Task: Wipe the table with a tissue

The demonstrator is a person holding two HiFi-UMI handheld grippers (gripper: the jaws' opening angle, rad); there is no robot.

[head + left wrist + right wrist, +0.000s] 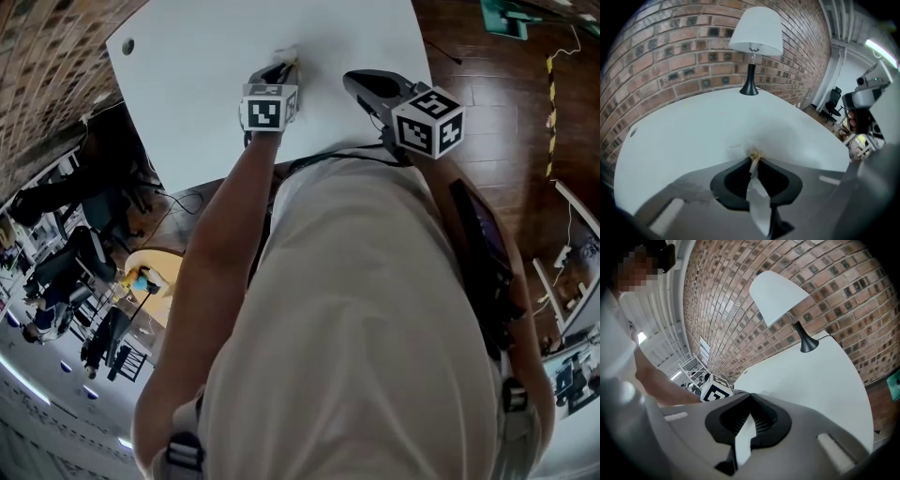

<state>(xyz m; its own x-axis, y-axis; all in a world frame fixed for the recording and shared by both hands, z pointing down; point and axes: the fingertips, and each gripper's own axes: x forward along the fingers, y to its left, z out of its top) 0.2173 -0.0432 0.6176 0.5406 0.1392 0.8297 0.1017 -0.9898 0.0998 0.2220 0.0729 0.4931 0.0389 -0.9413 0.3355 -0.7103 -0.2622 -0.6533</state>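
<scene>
My left gripper (753,155) pinches the tissue (286,54) tight against the table (693,126); my right gripper (750,394) is closed, empty. Dragging too hard could tear it loose.

Office-like workspace: brick wall (684,56), desk chair (833,101).

I am finding no legible text, brand, number or sign in any view. I am seeing only black-and-white square code patterns, not letters, on the left marker cube (267,111) of the left gripper (284,64) and the right marker cube (428,122) of the right gripper (356,82). Background clutter is showing nothing readable.
</scene>
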